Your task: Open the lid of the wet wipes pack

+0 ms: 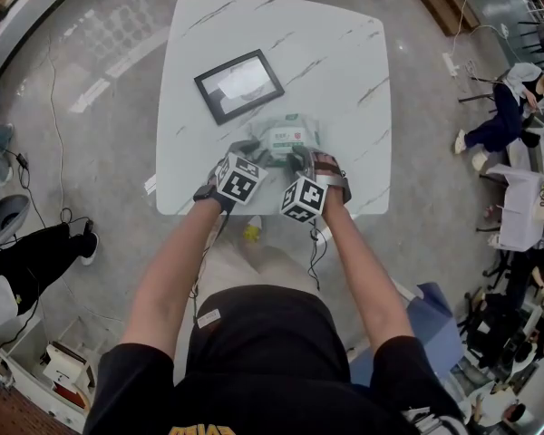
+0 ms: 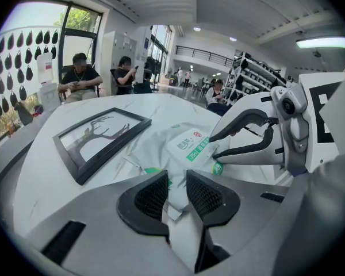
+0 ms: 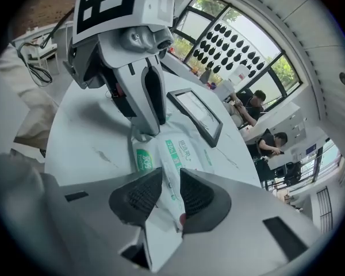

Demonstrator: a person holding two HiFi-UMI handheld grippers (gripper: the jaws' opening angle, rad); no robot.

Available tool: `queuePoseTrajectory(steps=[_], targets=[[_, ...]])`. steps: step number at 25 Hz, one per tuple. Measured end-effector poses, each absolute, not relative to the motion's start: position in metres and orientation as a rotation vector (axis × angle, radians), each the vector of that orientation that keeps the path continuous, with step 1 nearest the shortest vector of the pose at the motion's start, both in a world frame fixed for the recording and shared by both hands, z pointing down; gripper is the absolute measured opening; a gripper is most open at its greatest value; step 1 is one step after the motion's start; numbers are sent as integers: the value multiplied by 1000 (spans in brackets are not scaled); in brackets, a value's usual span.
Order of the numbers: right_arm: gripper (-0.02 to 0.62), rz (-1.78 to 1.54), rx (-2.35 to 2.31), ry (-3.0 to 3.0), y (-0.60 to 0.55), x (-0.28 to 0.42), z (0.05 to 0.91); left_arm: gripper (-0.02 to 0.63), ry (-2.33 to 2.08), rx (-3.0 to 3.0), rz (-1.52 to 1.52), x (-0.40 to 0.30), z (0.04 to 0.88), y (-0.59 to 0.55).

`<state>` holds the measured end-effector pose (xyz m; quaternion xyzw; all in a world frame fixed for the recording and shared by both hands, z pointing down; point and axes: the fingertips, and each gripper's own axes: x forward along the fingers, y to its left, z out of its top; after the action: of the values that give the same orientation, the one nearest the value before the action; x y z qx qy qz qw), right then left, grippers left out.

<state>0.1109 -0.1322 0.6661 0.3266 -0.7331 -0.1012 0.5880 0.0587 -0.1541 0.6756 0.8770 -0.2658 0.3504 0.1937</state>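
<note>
The wet wipes pack (image 1: 286, 134), white with green print, lies flat near the front edge of the white marble table (image 1: 344, 62). My left gripper (image 1: 243, 152) is shut on the pack's near left edge; in the left gripper view (image 2: 177, 195) the crumpled film sits pinched between the pads. My right gripper (image 1: 299, 157) stands at the pack's near right edge. In the left gripper view its fingertips (image 2: 214, 146) are slightly apart at the corner of the label (image 2: 192, 145). In the right gripper view (image 3: 164, 194) the pack (image 3: 175, 154) runs between the pads, which do not squeeze it.
A black picture frame (image 1: 238, 84) lies flat on the table just beyond the pack, also seen in the left gripper view (image 2: 98, 140). The table's front edge (image 1: 190, 208) is right under my hands. People sit at other tables in the background.
</note>
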Motion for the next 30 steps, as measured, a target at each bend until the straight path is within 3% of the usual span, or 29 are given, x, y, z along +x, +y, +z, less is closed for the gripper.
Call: queuePoseTrajectory(steps=[10,23,26,30], targets=[[85,-80,644,-1757,-141,111,673,117,-727,2461,998,59,675,-151],[47,135,923,-1865,-139,116,663,117,-731,2459,1002,61,674,-149],[2,74,960,-1857,-141,119,655,117,-732,2461,1005,61,675,-151],[3,-106,891,-1786,-146,126,654,117,-733,2461,1002,60,676,-151]])
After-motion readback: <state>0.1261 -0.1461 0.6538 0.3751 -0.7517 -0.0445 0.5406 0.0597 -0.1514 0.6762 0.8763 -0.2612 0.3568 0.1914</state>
